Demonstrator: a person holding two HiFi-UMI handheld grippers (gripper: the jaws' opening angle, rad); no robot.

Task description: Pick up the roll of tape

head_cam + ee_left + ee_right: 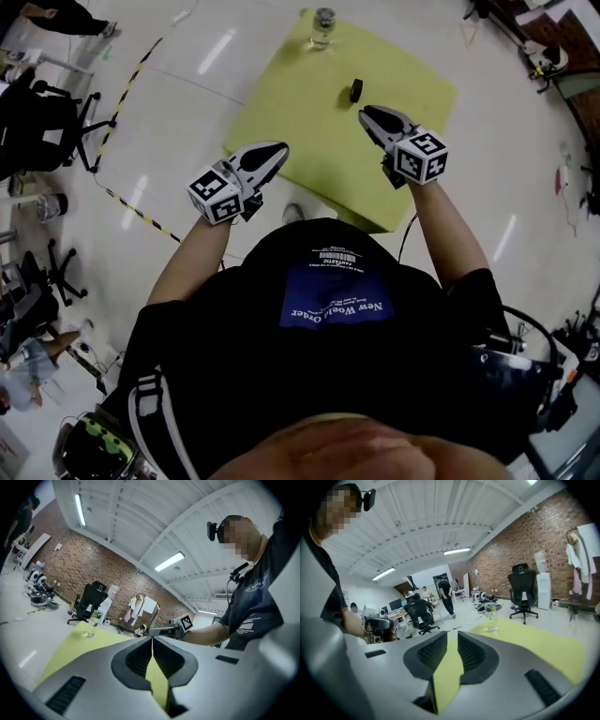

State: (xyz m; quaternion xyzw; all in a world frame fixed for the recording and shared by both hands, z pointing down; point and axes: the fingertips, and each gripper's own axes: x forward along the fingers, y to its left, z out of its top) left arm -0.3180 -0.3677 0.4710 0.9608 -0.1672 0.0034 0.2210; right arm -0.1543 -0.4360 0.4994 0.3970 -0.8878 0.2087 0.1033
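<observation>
The roll of tape [356,91] is small and black and stands on edge on the yellow-green table [281,103]. My right gripper [366,112] hovers over the table just short of the roll, jaws slightly parted with nothing between them; in the right gripper view [452,634] a narrow gap shows at the tips. The left gripper [278,148] hangs over the table's near left edge, farther from the roll. Its jaws meet at the tips [152,638], empty. Neither gripper view shows the roll.
A clear glass [323,26] stands at the table's far corner, beyond the roll. Black office chairs [42,112] sit on the floor to the left, beside a striped floor line [141,214]. People and desks show far off in the right gripper view.
</observation>
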